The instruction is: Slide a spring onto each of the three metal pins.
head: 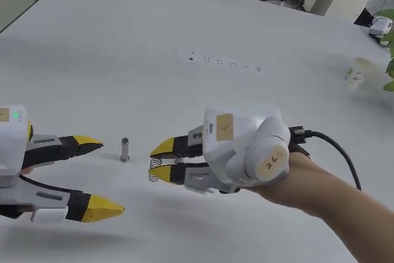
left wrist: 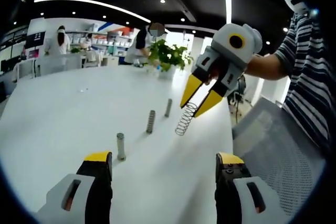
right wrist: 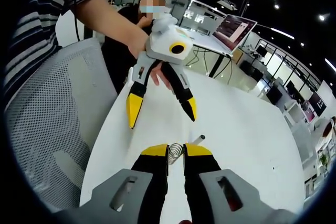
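A short metal pin [head: 125, 150] stands upright on the white table [head: 123, 41], bare. My right gripper [head: 159, 161] hovers just right of it, shut on a small wire spring [head: 155, 170] that hangs from its yellow tips. In the right gripper view the spring [right wrist: 176, 150] sits pinched between the jaws, with the pin [right wrist: 198, 140] just beyond. My left gripper [head: 101, 177] is open to the left of the pin, holding nothing. The left gripper view shows the bare pin [left wrist: 121, 146], a pin with a coil on it [left wrist: 151, 121], a third pin [left wrist: 168, 107] and the held spring [left wrist: 185, 119].
A white power strip [head: 218, 61] lies further back on the table. A small clear object [head: 356, 73] and a green plant [head: 389, 47] are at the far right. A mesh chair [left wrist: 273, 145] stands beside the table. People stand in the background.
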